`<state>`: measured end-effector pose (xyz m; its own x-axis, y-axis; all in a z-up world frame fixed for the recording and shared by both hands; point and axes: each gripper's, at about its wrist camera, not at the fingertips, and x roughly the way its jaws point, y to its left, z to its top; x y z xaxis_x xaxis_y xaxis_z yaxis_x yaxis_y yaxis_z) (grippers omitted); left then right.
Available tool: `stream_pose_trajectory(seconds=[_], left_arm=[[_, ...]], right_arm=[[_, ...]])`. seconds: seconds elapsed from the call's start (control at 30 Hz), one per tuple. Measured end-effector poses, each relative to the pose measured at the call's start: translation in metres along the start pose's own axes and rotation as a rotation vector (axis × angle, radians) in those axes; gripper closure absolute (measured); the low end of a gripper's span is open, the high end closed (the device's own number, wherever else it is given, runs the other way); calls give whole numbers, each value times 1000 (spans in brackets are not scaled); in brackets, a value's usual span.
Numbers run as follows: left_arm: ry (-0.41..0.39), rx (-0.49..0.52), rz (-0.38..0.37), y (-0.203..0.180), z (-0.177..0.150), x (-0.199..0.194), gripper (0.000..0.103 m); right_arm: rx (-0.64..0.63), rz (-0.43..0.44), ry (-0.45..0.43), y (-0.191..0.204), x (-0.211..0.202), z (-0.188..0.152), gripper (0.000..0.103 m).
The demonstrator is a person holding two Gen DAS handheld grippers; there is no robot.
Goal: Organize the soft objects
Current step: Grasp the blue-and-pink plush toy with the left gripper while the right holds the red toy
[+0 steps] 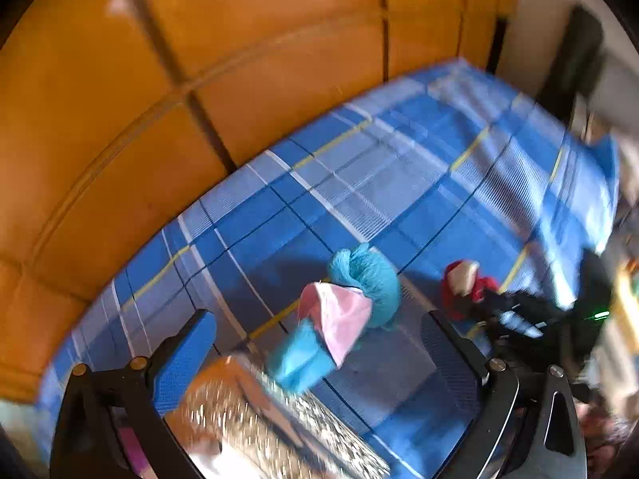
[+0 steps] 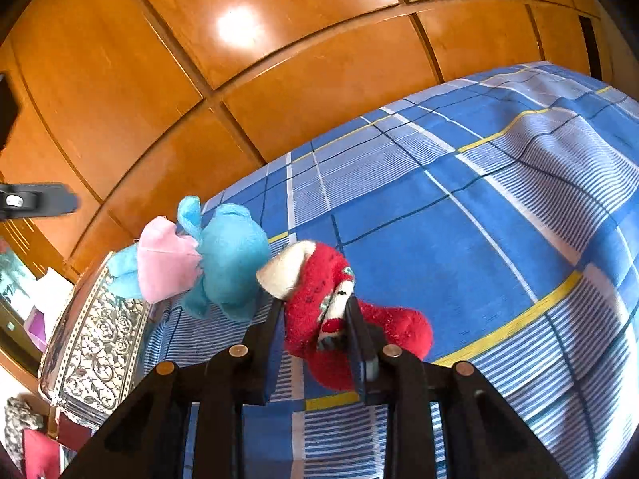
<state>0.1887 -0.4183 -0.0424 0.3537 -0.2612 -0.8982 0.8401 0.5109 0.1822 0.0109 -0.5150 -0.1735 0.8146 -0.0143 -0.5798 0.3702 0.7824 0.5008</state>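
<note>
Jaws of the left gripper (image 1: 319,343) stood wide apart, the blue toy (image 1: 339,311) lying on the bed (image 1: 399,179) just ahead between them; the right gripper (image 2: 315,319) was clamped on the red toy (image 2: 319,303) beside it.

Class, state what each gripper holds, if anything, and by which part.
The right gripper pinches the red plush toy across its middle; the left gripper is open and holds nothing.

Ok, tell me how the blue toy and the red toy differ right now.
The blue toy has a pink patch; the red toy has a cream one. The blue toy lies free against the silver box; the red toy is pinched by the right gripper. Both are plush, on the checked bedsheet.
</note>
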Motion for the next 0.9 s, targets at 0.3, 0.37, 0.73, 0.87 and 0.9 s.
stream_pose_trajectory(seconds=[0.3,0.37,0.73,0.87,0.9], left_arm=[[193,198,124,-35,19,82,0],[245,197,126,-35,19,97,0],[306,114,-25,-51,14,126,40],[246,68,-52,-45,11,112,46],[219,47,-71,-42,11,104,46]], right_arm=[[82,81,-14,-17,7,-1,75],[90,89,-17,-20,7,-2,75],[105,103,-36,-20,7,-4,76],[106,108,-40,-21,7,-4,76],[106,108,-40,-21,7,-4,76]])
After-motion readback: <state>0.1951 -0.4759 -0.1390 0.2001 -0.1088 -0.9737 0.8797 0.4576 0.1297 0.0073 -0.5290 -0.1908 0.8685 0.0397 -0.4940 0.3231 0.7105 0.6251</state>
